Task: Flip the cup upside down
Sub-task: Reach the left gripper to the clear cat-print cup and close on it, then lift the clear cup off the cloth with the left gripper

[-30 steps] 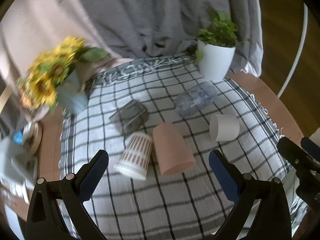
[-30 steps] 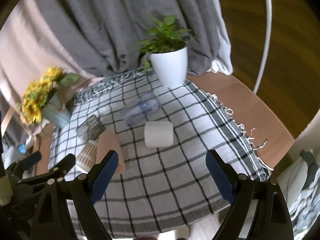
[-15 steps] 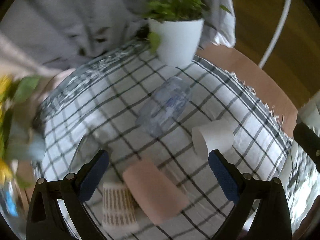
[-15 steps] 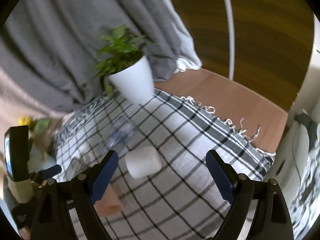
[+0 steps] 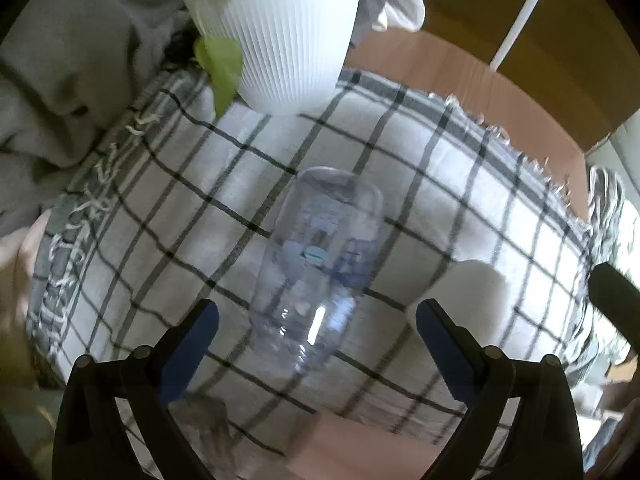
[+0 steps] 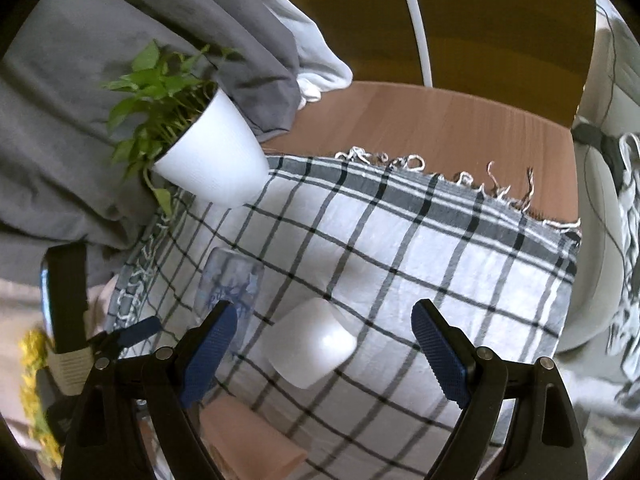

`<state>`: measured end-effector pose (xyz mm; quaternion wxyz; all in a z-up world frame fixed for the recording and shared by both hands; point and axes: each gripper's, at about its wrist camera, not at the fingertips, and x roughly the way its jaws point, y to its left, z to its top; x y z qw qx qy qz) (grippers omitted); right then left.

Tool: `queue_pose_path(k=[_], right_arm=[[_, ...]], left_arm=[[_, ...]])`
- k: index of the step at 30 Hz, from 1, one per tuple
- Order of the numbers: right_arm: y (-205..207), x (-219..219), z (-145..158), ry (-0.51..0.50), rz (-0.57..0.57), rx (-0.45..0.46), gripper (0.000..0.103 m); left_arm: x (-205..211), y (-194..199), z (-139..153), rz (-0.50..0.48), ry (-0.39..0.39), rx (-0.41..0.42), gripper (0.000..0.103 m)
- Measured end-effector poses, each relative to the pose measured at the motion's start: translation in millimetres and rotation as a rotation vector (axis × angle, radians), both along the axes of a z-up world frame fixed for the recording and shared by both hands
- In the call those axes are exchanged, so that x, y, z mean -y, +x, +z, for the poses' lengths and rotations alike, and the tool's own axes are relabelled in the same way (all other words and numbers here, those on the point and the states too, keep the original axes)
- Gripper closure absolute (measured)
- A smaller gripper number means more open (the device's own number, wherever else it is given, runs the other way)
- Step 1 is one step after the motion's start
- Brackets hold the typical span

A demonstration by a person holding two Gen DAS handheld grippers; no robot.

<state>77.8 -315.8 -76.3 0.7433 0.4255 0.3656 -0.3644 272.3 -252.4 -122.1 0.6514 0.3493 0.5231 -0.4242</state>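
Note:
A clear plastic cup with blue print (image 5: 320,268) lies on its side on the checked cloth (image 5: 400,160), its near end between my left gripper's open fingers. My left gripper (image 5: 318,340) is open and empty. A white cup (image 6: 310,344) lies on its side just ahead of my right gripper (image 6: 324,344), which is open and empty. The white cup also shows in the left wrist view (image 5: 460,292), right of the clear cup. The clear cup shows at left in the right wrist view (image 6: 228,284). A pink cup (image 6: 248,436) lies low between the fingers.
A white ribbed plant pot (image 5: 284,36) stands at the cloth's far edge; it also shows in the right wrist view (image 6: 212,160). Grey draped fabric (image 6: 80,120) lies behind. Bare wooden table (image 6: 440,132) extends to the right. Yellow flowers (image 6: 32,380) sit at far left.
Both grippers have moved forward and lower toward the cups. The clear cup now sits between the left fingers and the white cup just ahead of the right ones. Both stay open.

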Motion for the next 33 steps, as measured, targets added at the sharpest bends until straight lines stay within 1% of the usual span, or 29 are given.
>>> queue_pose_path(k=[3,8,9,13,14,15,18,21,24,28,33], right_arm=[[7,3,-7,0.016,-0.032,-0.01,0.014],[11,5,-17,0.018,-0.072,-0.038,0.014],[11,5,-19,0.018,-0.078,-0.04,0.014],[12,7,-26,0.023,-0.097,-0.054,0.014],[12,7,-27,0.024,-0.102,-0.06,0.014],[12,8,-28,0.026,-0.105,-0.063,0.014],[12,8,-29,0.023,-0.116,-0.066,0.014],[14,8,-29,0.016,-0.108,-0.074,0.014],[16,7,-28,0.009,-0.102,-0.081,0.014],[15,5,-26,-0.002,-0.094,-0.082,0.014],[15,3,-21,-0.027,-0.075,-0.079,0.014]], left_arm=[[8,5,-14,-0.042,0.022,-0.017,0.004],[22,8,-32,-0.089,0.038,-0.014,0.008],[24,9,-34,-0.093,0.036,-0.014,0.011],[28,12,-44,-0.096,0.034,-0.026,0.016],[28,13,-48,-0.089,0.037,-0.029,0.023],[29,15,-52,-0.083,0.045,-0.03,0.026],[32,17,-59,-0.076,0.041,-0.035,0.028],[31,18,-61,-0.064,0.026,-0.035,0.029],[29,21,-62,-0.027,0.011,-0.052,0.03],[19,29,-54,0.028,-0.019,-0.071,0.03],[8,35,-40,0.055,-0.069,-0.054,0.031]])
